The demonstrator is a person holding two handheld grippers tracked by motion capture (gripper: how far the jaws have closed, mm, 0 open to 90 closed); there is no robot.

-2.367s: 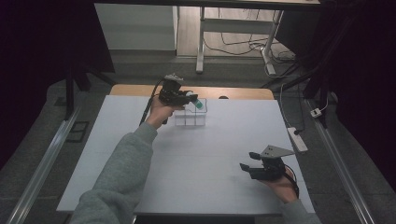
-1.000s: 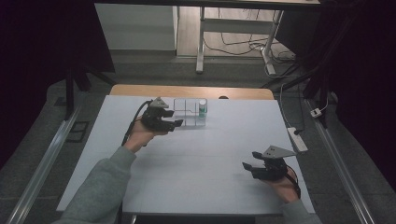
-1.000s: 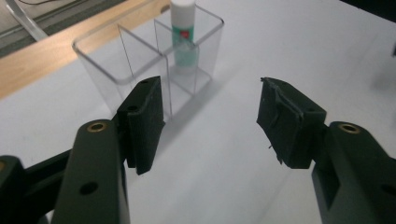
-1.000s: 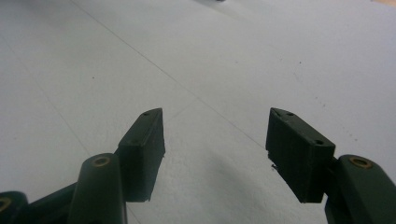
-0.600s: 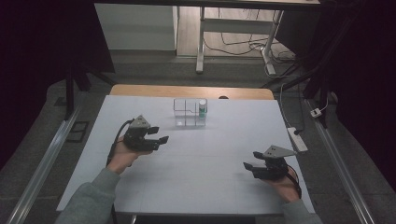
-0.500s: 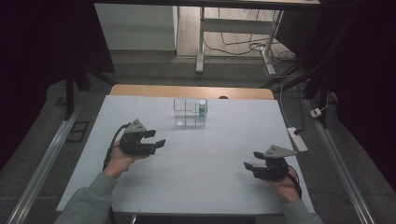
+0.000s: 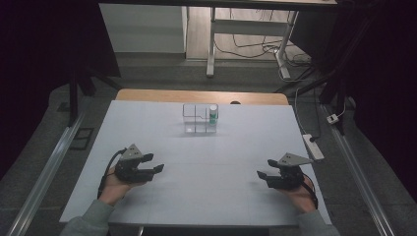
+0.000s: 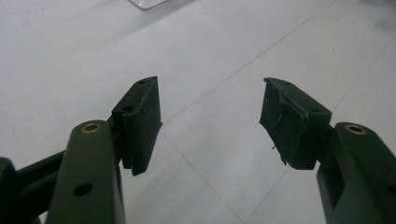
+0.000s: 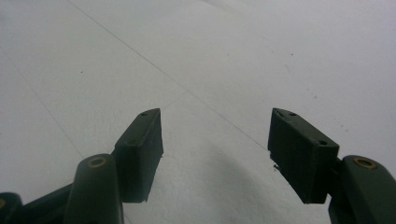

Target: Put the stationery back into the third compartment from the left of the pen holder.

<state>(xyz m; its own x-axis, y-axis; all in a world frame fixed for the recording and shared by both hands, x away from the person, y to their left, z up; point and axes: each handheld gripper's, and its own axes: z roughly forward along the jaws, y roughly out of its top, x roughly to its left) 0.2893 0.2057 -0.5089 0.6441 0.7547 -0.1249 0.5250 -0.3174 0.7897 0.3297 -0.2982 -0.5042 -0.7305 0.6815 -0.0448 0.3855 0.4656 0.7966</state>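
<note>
Resting both tongs low at the desk's (image 7: 162, 123) near edge: left tongs (image 7: 156, 164) and right tongs (image 7: 261, 175) agape, empty. Bottle (image 7: 213, 114) stands upright in the tray's (image 7: 193, 118) far-right compartment, well apart, looks delivered.

From my seat, the clear divided box (image 7: 199, 118) is too small in the high view for me to count its compartments or read the label on the small bottle (image 7: 213, 114). In the left gripper view, only a corner of that box (image 8: 147, 3) shows, cut by the top edge.
</note>
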